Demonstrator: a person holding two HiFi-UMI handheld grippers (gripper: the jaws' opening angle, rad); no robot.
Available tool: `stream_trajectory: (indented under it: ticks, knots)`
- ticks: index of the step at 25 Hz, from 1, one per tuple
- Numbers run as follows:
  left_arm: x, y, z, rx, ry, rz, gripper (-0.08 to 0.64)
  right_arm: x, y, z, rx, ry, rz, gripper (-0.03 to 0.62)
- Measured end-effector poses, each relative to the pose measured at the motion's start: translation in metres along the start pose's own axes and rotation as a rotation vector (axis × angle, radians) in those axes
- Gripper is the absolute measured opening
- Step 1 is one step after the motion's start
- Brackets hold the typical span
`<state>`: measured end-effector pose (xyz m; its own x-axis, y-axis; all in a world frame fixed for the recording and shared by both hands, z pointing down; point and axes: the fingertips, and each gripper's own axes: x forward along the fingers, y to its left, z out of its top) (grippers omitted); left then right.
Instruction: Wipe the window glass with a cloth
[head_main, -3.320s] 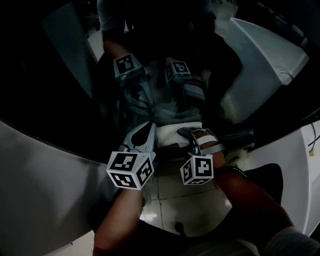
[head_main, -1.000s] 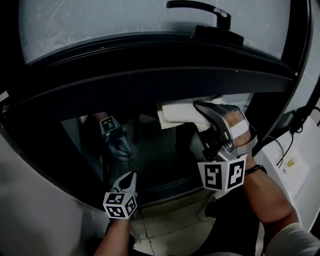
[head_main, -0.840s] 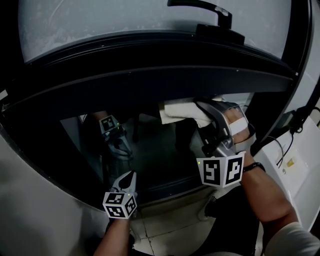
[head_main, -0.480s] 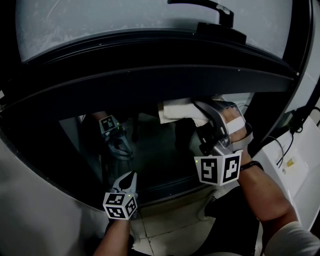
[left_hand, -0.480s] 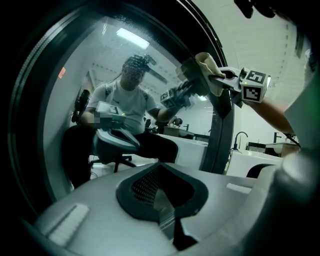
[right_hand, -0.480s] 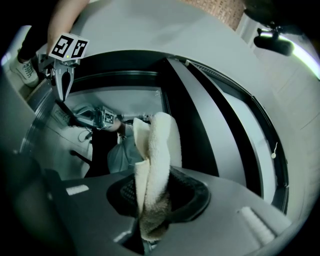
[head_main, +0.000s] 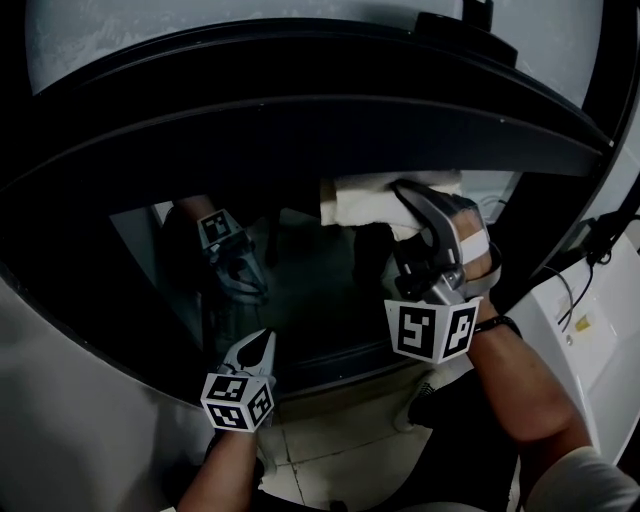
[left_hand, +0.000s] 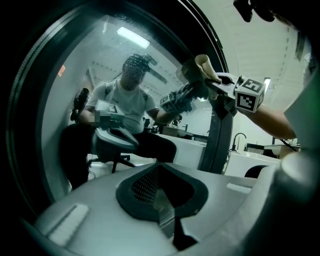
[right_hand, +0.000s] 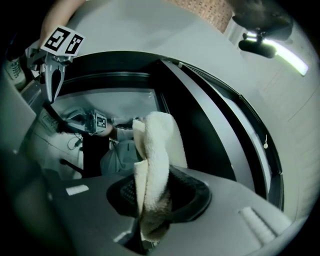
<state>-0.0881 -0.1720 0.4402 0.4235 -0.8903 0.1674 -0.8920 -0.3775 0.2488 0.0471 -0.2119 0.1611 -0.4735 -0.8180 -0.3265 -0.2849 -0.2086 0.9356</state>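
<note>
Cloth (head_main: 368, 200) is clamped between the right gripper (head_main: 405, 192) jaws, at the upper right corner of the window glass (head_main: 310, 290). Left gripper (head_main: 262, 340), jaws closed and empty, sits near the lower edge.

White cloth held against the dark window glass.
The cloth (head_main: 362, 200) is a thick white terry piece, folded and bunched, with its lower end clamped between the jaws of the right gripper (head_main: 408, 192). In the head view its free end lies against the window glass (head_main: 300, 300), at about 1 o'clock on the pane, just under the upper black frame (head_main: 300, 130). The glass stands upright, dark and mirror-like, and shows dim reflections.
</note>
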Motion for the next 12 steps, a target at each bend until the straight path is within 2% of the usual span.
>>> stream_trajectory:
  ticks: [4, 12]
  knots:
    - [-0.0008, -0.0033, -0.0023, 0.0, 0.004, -0.008, 0.017, -0.0007, 0.0025, 0.0001, 0.014, 0.001, -0.021, 0.084]
    - [0.0001, -0.0027, -0.0034, -0.007, 0.006, -0.008, 0.017, -0.0032, 0.0104, -0.0015, 0.002, 0.0, -0.006, 0.084]
